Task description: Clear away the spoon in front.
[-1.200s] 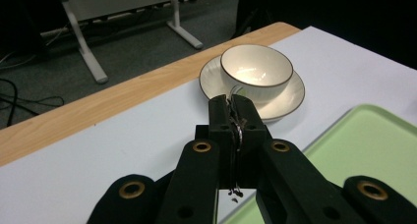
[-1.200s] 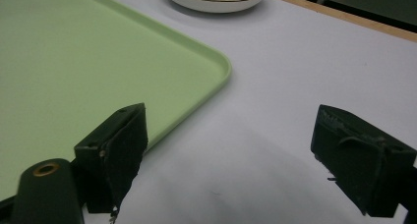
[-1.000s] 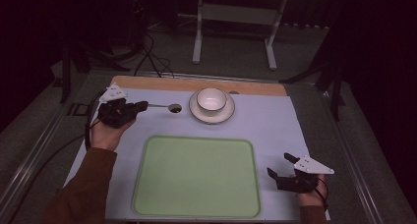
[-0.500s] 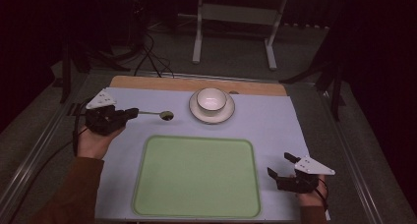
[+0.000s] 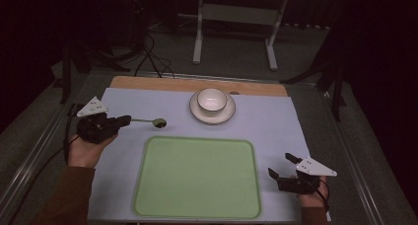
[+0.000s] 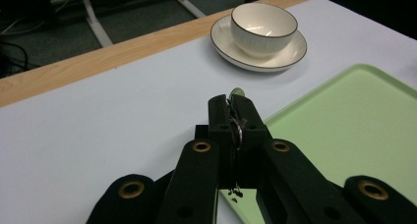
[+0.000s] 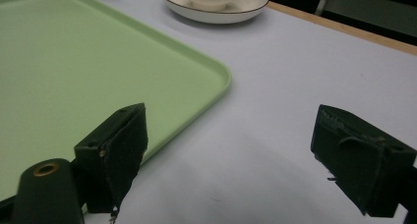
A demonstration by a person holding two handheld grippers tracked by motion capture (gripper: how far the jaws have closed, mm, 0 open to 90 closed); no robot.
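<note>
My left gripper (image 5: 126,120) is shut on the handle of a metal spoon (image 5: 154,121), which sticks out to the right over the pale mat, left of the saucer. In the left gripper view the black jaws (image 6: 235,117) pinch the thin spoon handle (image 6: 239,128) edge-on, and its bowl tip peeks out beyond them. A white cup (image 5: 212,99) sits on a white saucer (image 5: 197,113) at the back middle. A green tray (image 5: 197,178) lies in front. My right gripper (image 5: 282,168) stands open beside the tray's right edge, with nothing between its jaws (image 7: 226,150).
The pale mat (image 5: 276,126) covers a wooden tabletop whose back strip (image 5: 148,82) shows. A metal frame (image 5: 365,175) runs along the table sides. A white stand (image 5: 236,18) and cables lie on the dark floor behind.
My left hand has carried the spoon leftward and slightly nearer, away from the saucer. The right gripper has stayed where it was.
</note>
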